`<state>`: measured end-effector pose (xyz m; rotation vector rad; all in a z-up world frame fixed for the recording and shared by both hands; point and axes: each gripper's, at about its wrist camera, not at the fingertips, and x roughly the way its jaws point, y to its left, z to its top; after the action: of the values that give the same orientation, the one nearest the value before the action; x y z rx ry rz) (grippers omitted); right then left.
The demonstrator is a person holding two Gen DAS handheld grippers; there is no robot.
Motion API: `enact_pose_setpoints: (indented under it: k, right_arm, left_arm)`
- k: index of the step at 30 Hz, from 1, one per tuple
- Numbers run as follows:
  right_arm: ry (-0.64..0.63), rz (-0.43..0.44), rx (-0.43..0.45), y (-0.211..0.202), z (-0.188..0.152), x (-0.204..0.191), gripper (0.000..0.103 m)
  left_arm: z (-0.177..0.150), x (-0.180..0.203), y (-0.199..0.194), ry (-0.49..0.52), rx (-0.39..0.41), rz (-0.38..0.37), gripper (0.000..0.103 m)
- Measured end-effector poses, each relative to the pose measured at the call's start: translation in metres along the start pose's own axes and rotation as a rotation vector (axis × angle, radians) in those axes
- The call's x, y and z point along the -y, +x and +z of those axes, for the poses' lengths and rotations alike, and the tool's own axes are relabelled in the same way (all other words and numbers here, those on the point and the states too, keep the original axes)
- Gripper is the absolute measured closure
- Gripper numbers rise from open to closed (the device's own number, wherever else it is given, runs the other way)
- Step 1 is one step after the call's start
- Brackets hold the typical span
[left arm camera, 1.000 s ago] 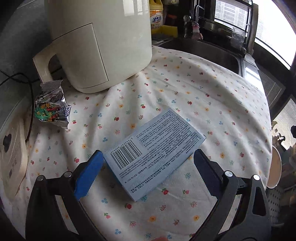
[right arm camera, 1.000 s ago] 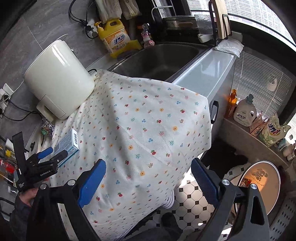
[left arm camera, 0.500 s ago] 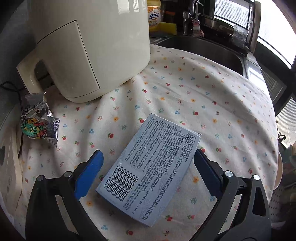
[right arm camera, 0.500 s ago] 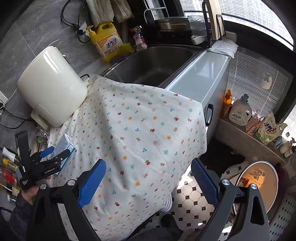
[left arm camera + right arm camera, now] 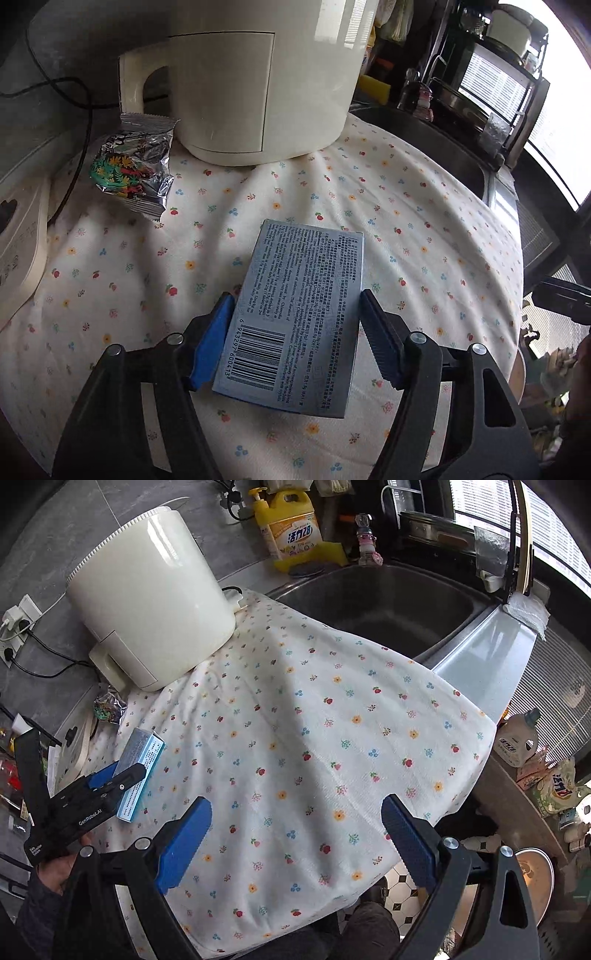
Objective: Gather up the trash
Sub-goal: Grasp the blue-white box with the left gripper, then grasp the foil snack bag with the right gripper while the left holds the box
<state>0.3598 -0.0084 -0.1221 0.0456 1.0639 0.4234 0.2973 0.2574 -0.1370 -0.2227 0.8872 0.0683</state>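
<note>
A flat blue-grey cardboard box (image 5: 299, 314) with a barcode sits between the jaws of my left gripper (image 5: 295, 317), which is shut on its two long edges; it looks tilted up off the flowered cloth (image 5: 424, 236). The right wrist view shows the same box (image 5: 142, 764) in the left gripper (image 5: 122, 775). A crumpled foil snack wrapper (image 5: 135, 166) lies on the cloth by the handle of the cream appliance (image 5: 251, 74). My right gripper (image 5: 295, 834) is open and empty above the cloth's front edge.
A steel sink (image 5: 373, 602) lies beyond the cloth, with a yellow detergent bottle (image 5: 291, 528) behind it. A white wall socket with cables (image 5: 16, 620) is at the left. A round bin lid (image 5: 532, 875) sits on the tiled floor at lower right.
My left gripper has swung so the box lies lengthwise between the jaws and has closed on it. The right gripper has moved lower and closer to the cloth.
</note>
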Motion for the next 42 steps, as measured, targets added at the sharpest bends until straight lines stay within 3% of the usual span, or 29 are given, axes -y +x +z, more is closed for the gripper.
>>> enact_pose_setpoints:
  k: [13, 23, 32, 39, 42]
  right_arm:
    - [-0.316, 0.226, -0.068, 0.053, 0.058, -0.11, 0.016]
    - [-0.512, 0.379, -0.105, 0.077, 0.08, -0.196, 0.036]
    - [-0.725, 0.333, -0.059, 0.098, 0.085, -0.248, 0.038]
    - [-0.796, 0.261, -0.017, 0.122, 0.089, -0.274, 0.021]
    - [-0.786, 0.243, -0.008, 0.133, 0.093, -0.28, 0.02]
  left_arm:
    - [-0.018, -0.077, -0.068, -0.297, 0.109, 0.241, 0.034]
    - [-0.043, -0.113, -0.12, -0.49, 0.176, 0.4, 0.034]
    - [-0.059, -0.124, -0.142, -0.637, 0.244, 0.497, 0.034]
    - [-0.073, -0.137, -0.146, -0.719, 0.26, 0.535, 0.034]
    - [-0.076, -0.138, -0.147, -0.733, 0.26, 0.545, 0.034]
